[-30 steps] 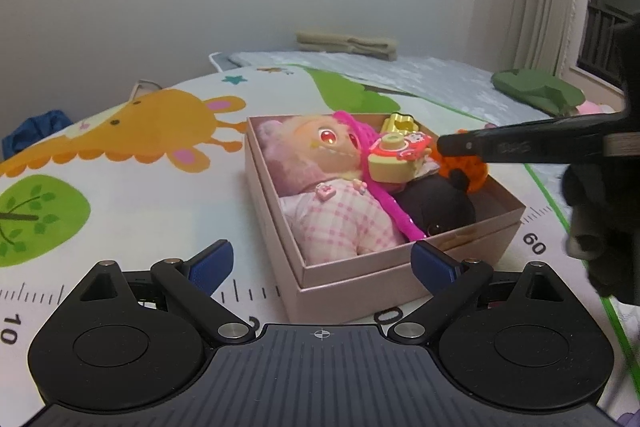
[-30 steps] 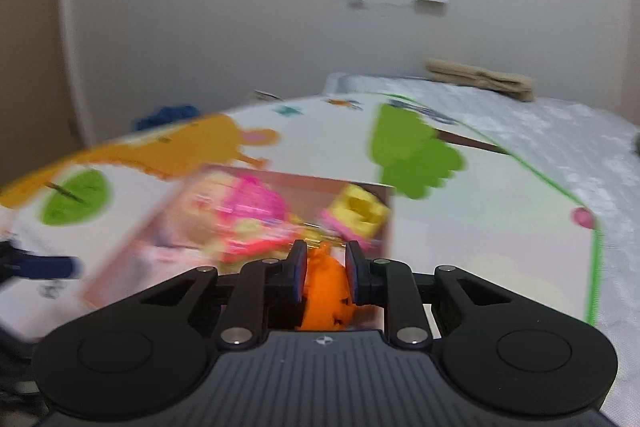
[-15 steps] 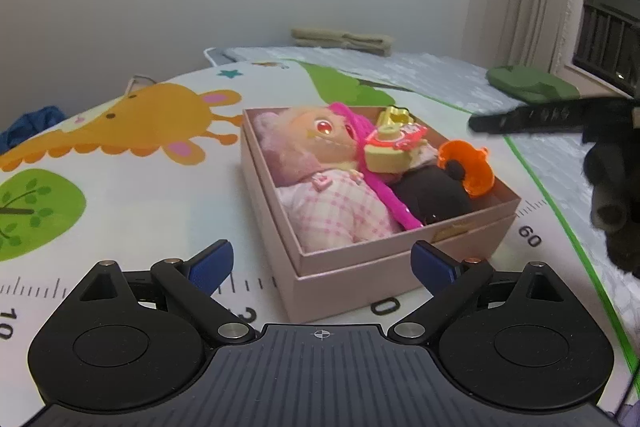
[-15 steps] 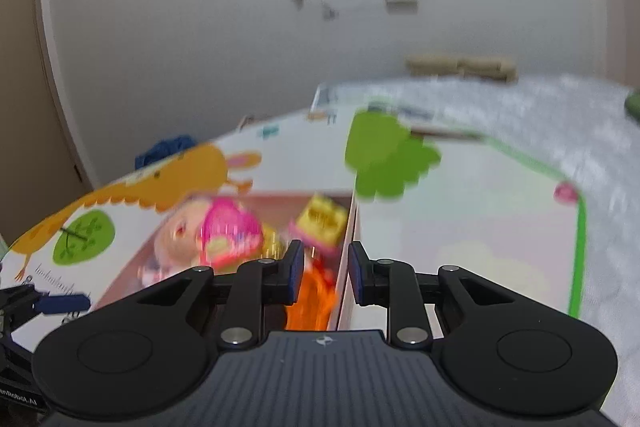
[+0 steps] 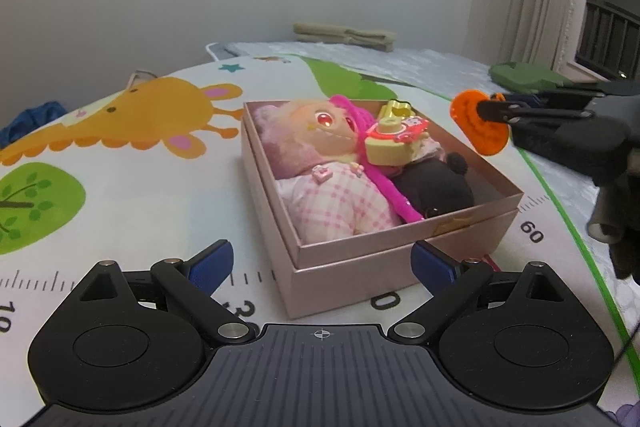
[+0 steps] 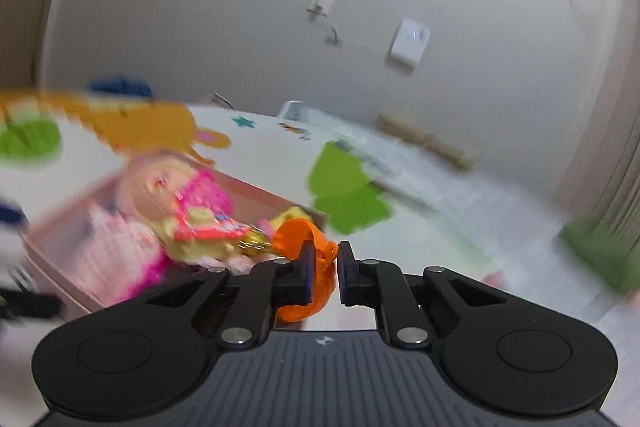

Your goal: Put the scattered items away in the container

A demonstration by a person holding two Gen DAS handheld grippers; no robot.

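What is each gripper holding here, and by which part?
The right gripper pinches the orange toy at its edge, beside the pink box. The left gripper is open, holding nothing.

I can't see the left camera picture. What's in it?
A pink box on a play mat holds a doll and a black plush. Beside it, the right claw holds an orange toy in the air.

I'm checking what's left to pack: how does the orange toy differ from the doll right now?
The orange toy hangs in the air beside the box, pinched by the right gripper; the doll lies inside the box. The orange toy is small, hard-looking and one colour; the doll is much larger, soft, and dressed in pink check. The open left gripper touches neither.
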